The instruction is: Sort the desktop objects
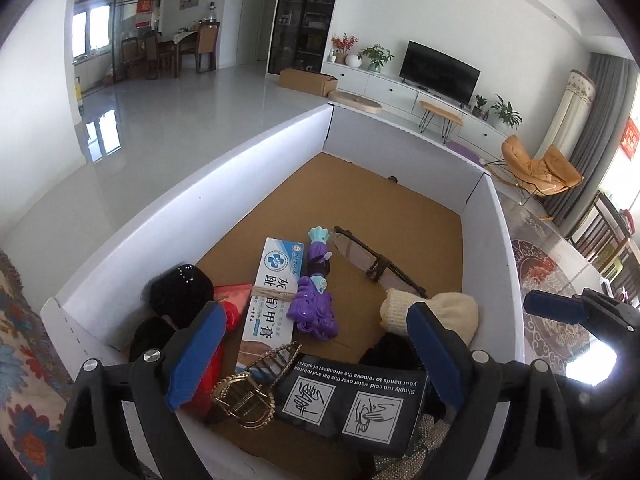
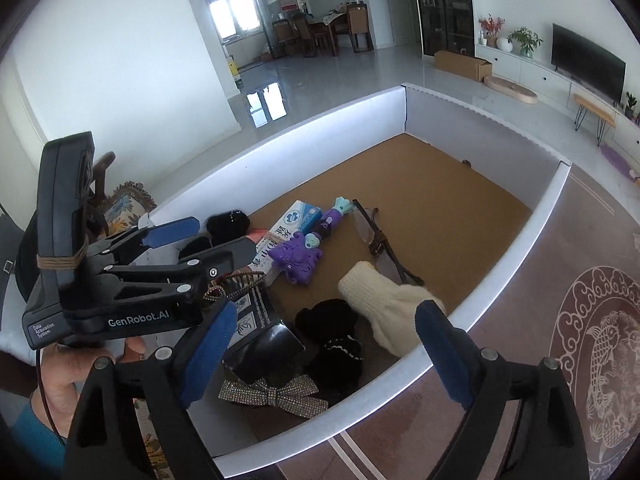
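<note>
White-walled cardboard tray [image 1: 168,216] holds knitted cream glove [image 2: 384,304].

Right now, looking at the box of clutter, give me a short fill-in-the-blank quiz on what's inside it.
1. The octopus toy is coloured ____.
2. The cream knitted mitten lies on the box's ____ cardboard floor.
3. The jaws of the left gripper stand ____, with nothing held.
4. The eyeglasses lie to the ____ of the octopus toy.

Missing words: purple; brown; open; right
</note>
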Tool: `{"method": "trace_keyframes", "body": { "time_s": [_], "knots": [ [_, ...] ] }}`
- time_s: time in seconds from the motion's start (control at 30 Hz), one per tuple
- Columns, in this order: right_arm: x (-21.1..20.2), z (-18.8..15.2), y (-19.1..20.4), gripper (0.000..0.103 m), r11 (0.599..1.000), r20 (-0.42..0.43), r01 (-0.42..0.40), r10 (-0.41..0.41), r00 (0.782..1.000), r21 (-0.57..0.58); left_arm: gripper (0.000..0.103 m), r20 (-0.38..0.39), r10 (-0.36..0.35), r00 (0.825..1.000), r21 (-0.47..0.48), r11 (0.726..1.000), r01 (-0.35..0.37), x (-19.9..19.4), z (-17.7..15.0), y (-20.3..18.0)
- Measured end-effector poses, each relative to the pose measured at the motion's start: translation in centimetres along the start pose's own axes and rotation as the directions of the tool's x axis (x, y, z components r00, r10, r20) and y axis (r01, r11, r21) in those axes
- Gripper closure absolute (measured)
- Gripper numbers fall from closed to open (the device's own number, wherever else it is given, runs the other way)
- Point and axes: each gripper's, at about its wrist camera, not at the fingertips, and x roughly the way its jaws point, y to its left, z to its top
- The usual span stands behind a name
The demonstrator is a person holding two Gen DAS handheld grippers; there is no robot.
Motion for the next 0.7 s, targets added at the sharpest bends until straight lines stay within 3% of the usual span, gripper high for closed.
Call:
{"method": "trace_keyframes", "body": {
  "time_s": [0.17, 0.33, 0.47, 0.7],
  "knots": [
    [0.2, -1.5, 0.2, 0.012, 0.998, -0.006, 0.059, -0.059, 0.998, -0.024, 0.011, 0.026, 0.114, 0.993, -0.02, 0.993, -0.114, -0.8, -1.7, -1.1],
    [-0.5, -2.7, -1.0, 0.011, 0.993, -0.025, 0.114, -0.113, 0.993, 0.032, 0.01, 0.034, 0.258, 0.966, 0.009, 0.966, -0.258, -2.0, -2.7, -2.5],
    [-2.0, -3.1, -2.2, 0.01, 0.978, -0.024, 0.196, -0.195, 0.98, 0.073, 0.01, -0.012, 0.254, 0.967, 0.003, 0.967, -0.254, -2.3, -3.2, -2.7],
    [-5.6, -2.4, -1.5, 0.003, 0.956, 0.099, 0.286, -0.292, 0.951, 0.071, 0.01, 0.002, 0.27, 0.963, -0.057, 0.961, -0.269, -3.6, -3.3, -1.2]
  ]
}}
